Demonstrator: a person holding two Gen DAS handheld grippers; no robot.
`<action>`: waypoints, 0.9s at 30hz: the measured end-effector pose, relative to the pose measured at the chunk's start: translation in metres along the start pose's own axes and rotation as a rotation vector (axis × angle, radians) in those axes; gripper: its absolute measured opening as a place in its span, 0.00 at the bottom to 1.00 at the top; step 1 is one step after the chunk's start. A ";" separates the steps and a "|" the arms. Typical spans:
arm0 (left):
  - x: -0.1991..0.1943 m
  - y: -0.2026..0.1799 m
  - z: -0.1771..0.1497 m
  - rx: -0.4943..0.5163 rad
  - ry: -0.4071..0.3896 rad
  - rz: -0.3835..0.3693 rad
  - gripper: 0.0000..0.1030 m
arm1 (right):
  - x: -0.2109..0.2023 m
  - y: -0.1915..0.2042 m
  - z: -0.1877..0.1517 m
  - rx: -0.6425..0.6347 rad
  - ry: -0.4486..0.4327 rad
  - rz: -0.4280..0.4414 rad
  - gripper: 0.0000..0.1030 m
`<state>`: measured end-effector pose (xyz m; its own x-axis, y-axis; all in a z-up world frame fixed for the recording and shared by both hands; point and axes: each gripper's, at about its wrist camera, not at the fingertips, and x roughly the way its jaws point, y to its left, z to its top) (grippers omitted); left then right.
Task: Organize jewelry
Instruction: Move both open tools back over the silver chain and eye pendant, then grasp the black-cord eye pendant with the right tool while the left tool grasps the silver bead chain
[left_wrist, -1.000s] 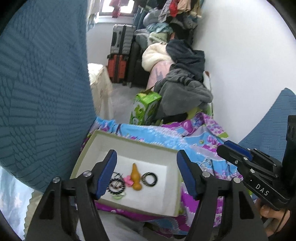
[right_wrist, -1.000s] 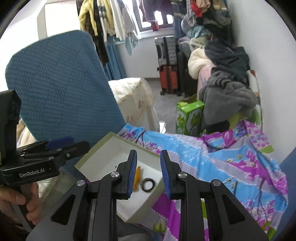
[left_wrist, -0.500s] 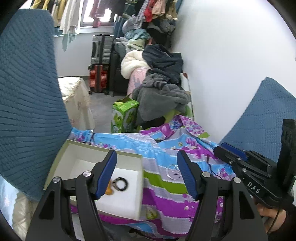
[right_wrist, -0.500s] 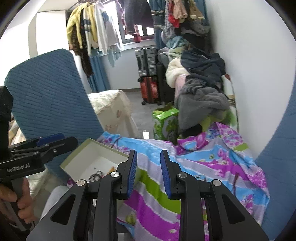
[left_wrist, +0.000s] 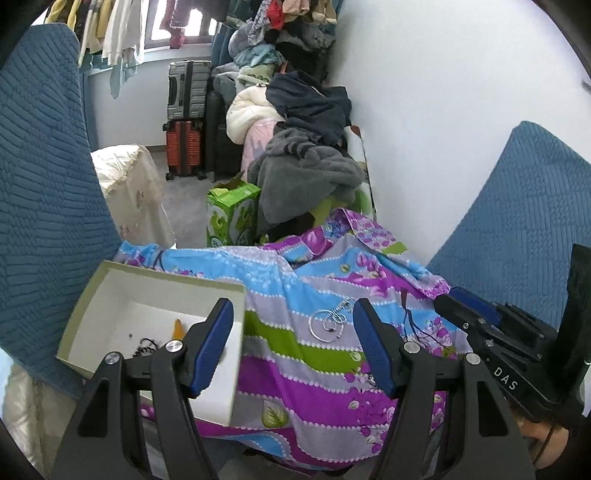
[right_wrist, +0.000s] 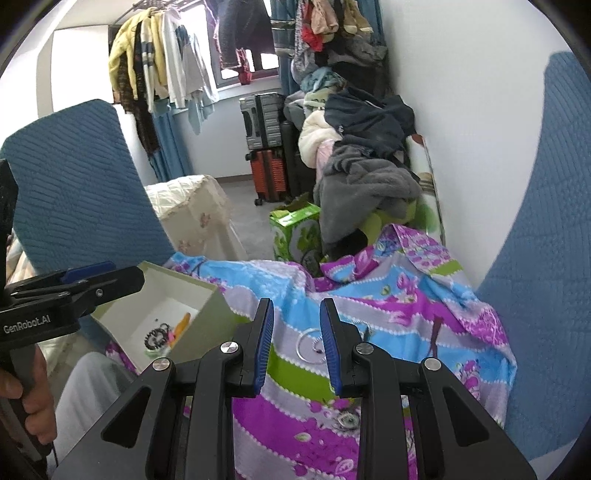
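Note:
A silver bangle with a chain (left_wrist: 330, 322) lies on the flowered cloth (left_wrist: 332, 280); it also shows in the right wrist view (right_wrist: 309, 345). A white open box (left_wrist: 122, 295) at the left holds an orange piece (left_wrist: 178, 328) and dark bead bracelets (right_wrist: 157, 336). My left gripper (left_wrist: 293, 345) is wide open and empty above the cloth, between box and bangle. My right gripper (right_wrist: 297, 345) is partly open and empty, its fingers either side of the bangle's line of sight, above it.
Blue quilted cushions stand at left (left_wrist: 40, 184) and right (left_wrist: 524, 221). A green carton (left_wrist: 232, 210), a clothes pile (left_wrist: 306, 155) and suitcases (left_wrist: 186, 122) stand behind. The white wall (left_wrist: 424, 110) is at the right.
Both grippers have swung right, from over the white box toward the bangle on the cloth. The right gripper's jaws have opened a little wider.

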<state>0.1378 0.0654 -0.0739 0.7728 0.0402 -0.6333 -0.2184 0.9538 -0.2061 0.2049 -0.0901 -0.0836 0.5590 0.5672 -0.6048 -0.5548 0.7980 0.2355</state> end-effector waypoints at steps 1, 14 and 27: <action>0.003 -0.002 -0.003 0.002 0.004 -0.002 0.66 | 0.000 -0.003 -0.004 0.004 0.000 -0.007 0.23; 0.061 -0.034 -0.043 0.067 0.084 -0.038 0.65 | 0.027 -0.044 -0.074 0.086 0.073 -0.076 0.23; 0.146 -0.036 -0.057 -0.017 0.207 -0.154 0.46 | 0.075 -0.067 -0.098 0.109 0.120 -0.086 0.23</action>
<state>0.2250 0.0200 -0.2012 0.6598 -0.1690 -0.7322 -0.1184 0.9388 -0.3234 0.2233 -0.1206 -0.2196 0.5201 0.4726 -0.7114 -0.4344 0.8636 0.2561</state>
